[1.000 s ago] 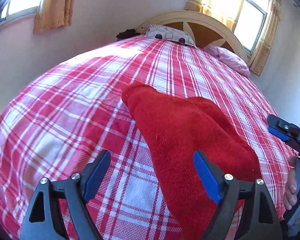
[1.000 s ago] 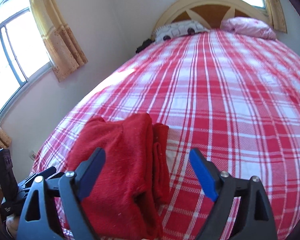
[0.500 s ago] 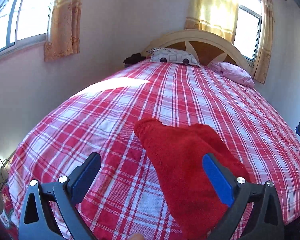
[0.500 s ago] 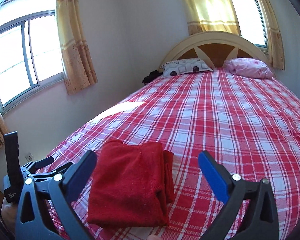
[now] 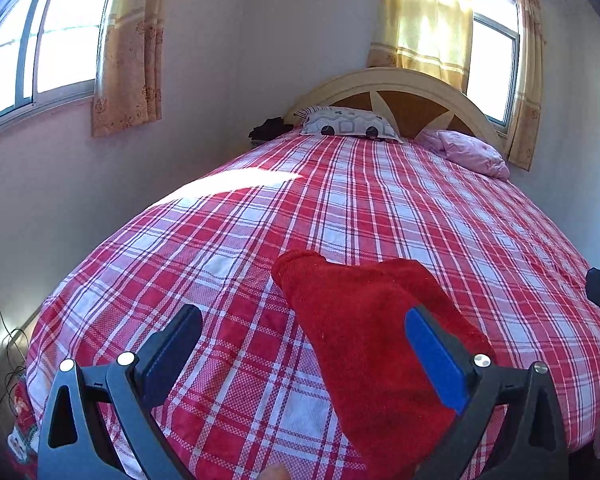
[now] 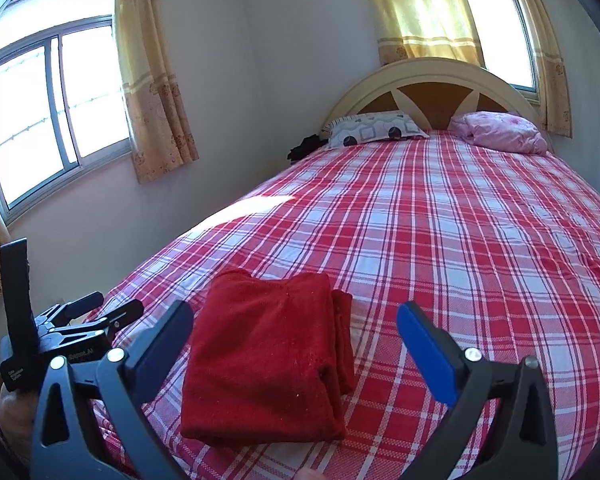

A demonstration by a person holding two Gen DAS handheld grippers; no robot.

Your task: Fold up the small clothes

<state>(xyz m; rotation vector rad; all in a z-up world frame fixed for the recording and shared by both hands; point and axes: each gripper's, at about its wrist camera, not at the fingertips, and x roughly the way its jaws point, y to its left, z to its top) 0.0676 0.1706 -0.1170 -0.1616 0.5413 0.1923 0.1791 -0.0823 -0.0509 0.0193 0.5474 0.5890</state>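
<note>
Nearest the lens in my left wrist view, the left gripper (image 5: 304, 344) shows two black fingers with blue pads (image 5: 436, 364) spread wide, nothing between them; its right finger overlaps the near edge of the garment in the frame, though I cannot tell whether it touches. In my right wrist view, the right gripper (image 6: 294, 336) is likewise spread wide and empty, its fingers flanking the garment without contact that I can confirm.

Just beyond the fingertips lies the folded red fleece garment (image 6: 268, 352), a compact rectangular stack resting flat on the red-and-white plaid bedspread (image 6: 440, 240) near the foot of the bed, toward its left side. A narrower folded layer protrudes along the stack's right edge. From the left wrist view the same garment (image 5: 364, 328) appears as a wedge running from centre toward lower right.

At the left margin of my right wrist view, the body of the left gripper (image 6: 60, 332) is seen beside the bed edge.

Mid-distance, a bright sunlit patch (image 6: 240, 216) falls on the left side of the bedspread. At the far end lie a white patterned pillow (image 6: 374, 126) and a crumpled pink pillow (image 6: 500, 130), both against the cream arched wooden headboard (image 6: 432, 80). A dark bundle (image 6: 306, 146) sits just left of the patterned pillow. Yellow curtains (image 6: 156, 88) hang beside the windows (image 6: 48, 116) behind.
</note>
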